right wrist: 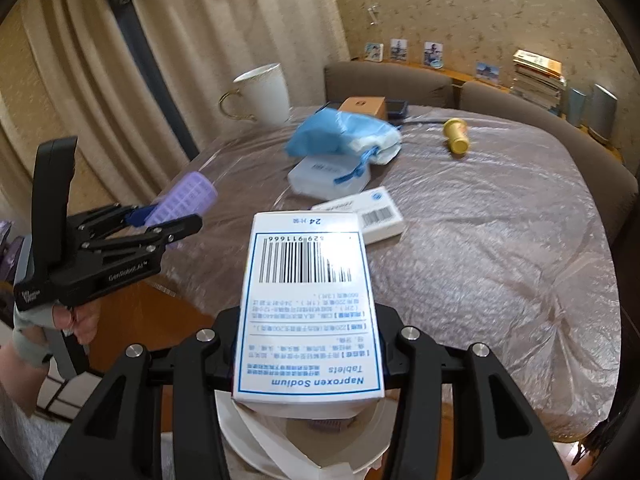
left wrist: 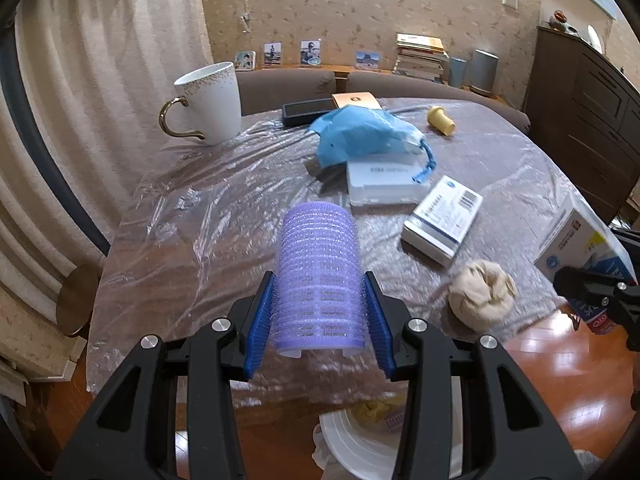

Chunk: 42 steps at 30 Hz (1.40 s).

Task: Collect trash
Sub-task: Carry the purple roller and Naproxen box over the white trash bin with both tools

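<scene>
Your left gripper (left wrist: pixel 320 320) is clamped on that springy, featherlight purple hair roller (left wrist: pixel 319 276) mid-barrel, right gripper (right wrist: pixel 308 360) pinching the crushable pill box (right wrist: pixel 306 312) by its sides, so go easy.

Bristly plastic roller (left wrist: pixel 320 276) — glossy (crinkled) table film (left wrist: pixel 192 216).

Home living rm: curtains (left wrist: pixel 100 92), sofa (left wrist: pixel 288 86), family pics (left wrist: pixel 310 52), book stack (left wrist: pixel 420 58), wallpaper (left wrist: pixel 360 4).

Round table (left wrist: pixel 224 216) under clear plastic sheet, white mug (left wrist: pixel 210 102) at ten o'clock, blue bag (left wrist: pixel 360 134) over white case (left wrist: pixel 382 184) near centre, yellow cylinder (left wrist: pixel 441 120) at one o'clock, small box (left wrist: pixel 442 220) and beige wad (left wrist: pixel 482 294) at four o'clock.
</scene>
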Each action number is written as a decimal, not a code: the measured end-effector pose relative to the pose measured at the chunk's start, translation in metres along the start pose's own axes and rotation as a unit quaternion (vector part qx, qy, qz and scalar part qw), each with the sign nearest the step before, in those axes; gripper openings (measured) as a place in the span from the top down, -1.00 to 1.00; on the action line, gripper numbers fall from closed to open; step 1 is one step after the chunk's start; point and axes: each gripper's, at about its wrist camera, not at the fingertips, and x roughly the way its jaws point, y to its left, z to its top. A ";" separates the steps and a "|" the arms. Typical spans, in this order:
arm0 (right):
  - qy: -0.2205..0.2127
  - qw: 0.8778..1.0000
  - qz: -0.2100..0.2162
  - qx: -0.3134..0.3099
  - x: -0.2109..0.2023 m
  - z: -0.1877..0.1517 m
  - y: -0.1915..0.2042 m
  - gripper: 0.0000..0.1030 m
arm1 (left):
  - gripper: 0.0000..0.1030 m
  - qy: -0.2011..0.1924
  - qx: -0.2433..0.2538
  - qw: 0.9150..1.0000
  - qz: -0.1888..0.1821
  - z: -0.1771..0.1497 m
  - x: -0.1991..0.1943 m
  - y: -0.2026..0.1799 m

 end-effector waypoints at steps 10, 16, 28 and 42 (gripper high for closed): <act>0.029 0.999 0.029 -0.020 0.003 -0.020 0.016 0.11 | 0.14 0.015 0.041 0.998 -0.037 -0.022 -0.015 -0.014; 0.049 0.998 0.036 -0.029 0.003 -0.036 0.020 0.11 | 0.14 0.031 0.074 0.994 -0.077 -0.041 -0.026 -0.026; 0.097 0.994 0.047 -0.029 0.019 -0.071 0.018 0.11 | 0.14 0.077 0.111 0.983 -0.123 -0.075 -0.023 -0.050; 0.151 0.987 0.031 -0.031 0.053 -0.106 0.004 0.11 | 0.14 0.144 0.120 0.972 -0.140 -0.105 0.030 -0.061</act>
